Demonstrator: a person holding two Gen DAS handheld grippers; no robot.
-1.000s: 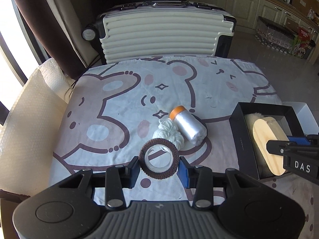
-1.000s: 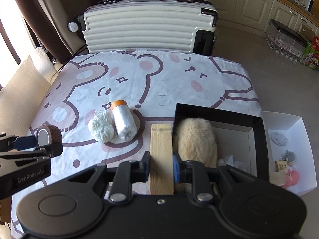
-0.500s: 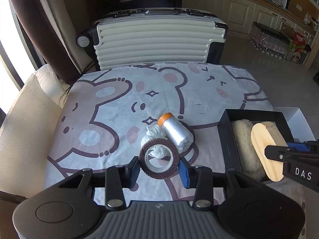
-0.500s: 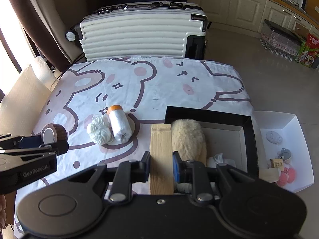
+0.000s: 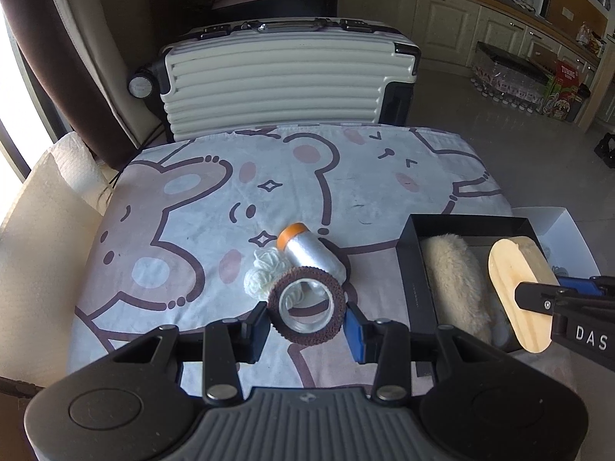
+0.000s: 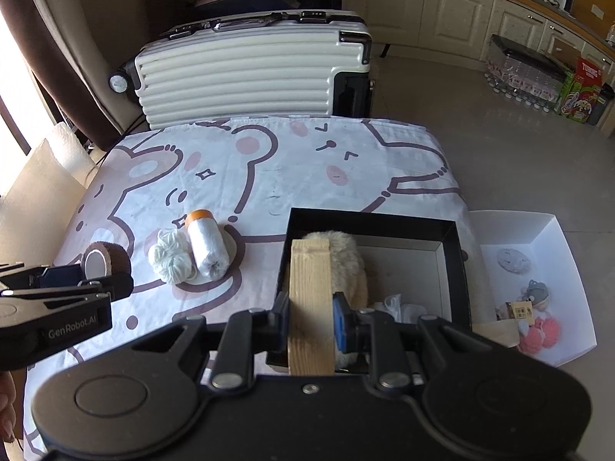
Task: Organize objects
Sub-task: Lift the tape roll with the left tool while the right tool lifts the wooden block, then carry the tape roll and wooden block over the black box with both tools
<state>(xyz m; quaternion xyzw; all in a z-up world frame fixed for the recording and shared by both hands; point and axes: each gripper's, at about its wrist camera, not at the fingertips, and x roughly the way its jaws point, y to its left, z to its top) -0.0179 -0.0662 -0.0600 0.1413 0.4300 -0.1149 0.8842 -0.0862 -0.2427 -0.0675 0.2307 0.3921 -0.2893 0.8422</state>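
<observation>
My left gripper (image 5: 306,322) is shut on a brown tape roll (image 5: 305,309) and holds it above the table; it also shows in the right wrist view (image 6: 103,263). My right gripper (image 6: 311,320) is shut on a wooden brush (image 6: 310,299) with a fluffy cream underside (image 6: 346,261), held over the black box (image 6: 369,223). The brush also shows in the left wrist view (image 5: 515,276). A plastic roll with an orange cap (image 6: 205,244) and a white yarn bundle (image 6: 171,261) lie on the bear-print cloth.
A white tray (image 6: 553,238) with small trinkets sits right of the black box. A cream suitcase (image 6: 250,73) stands behind the table. Bubble wrap (image 5: 42,230) lies along the left edge.
Both grippers have risen and drawn back with their objects. The right gripper has moved right, bringing the brush over the black box.
</observation>
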